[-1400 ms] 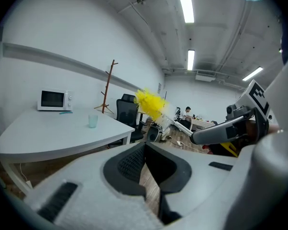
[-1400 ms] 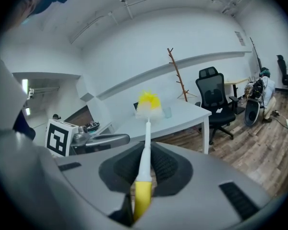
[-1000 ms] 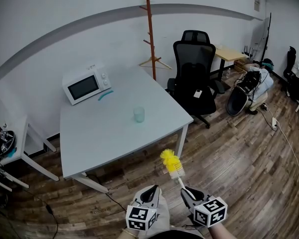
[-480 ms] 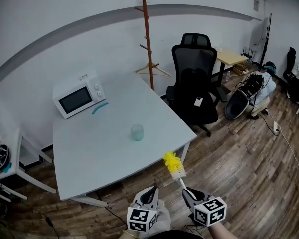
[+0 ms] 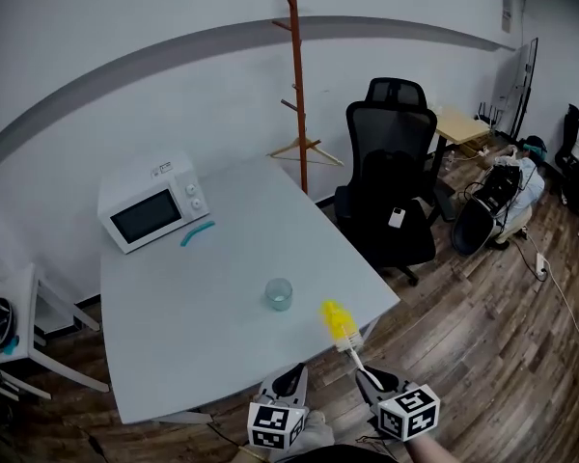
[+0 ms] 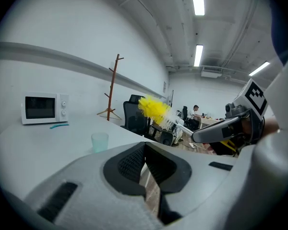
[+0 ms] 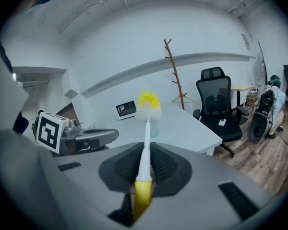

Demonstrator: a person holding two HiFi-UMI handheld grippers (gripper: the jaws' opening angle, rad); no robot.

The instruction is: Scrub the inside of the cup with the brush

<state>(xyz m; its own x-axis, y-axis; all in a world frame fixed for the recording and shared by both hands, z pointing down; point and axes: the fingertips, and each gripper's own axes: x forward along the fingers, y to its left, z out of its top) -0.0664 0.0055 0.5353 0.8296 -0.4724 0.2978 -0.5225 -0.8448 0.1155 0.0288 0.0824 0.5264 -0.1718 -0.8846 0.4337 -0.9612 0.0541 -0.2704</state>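
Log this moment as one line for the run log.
left gripper: shut, empty | right gripper: shut on brush | cup: upright on table, untouched | scrub: not yet begun

The brush (image 5: 337, 320) has neared the cup (image 5: 279, 294); it now overlaps the table (image 5: 174, 302) edge.

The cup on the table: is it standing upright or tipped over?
Upright. In the head view the cup stands on its base on the table, with its open rim facing up. The left gripper view shows the same.
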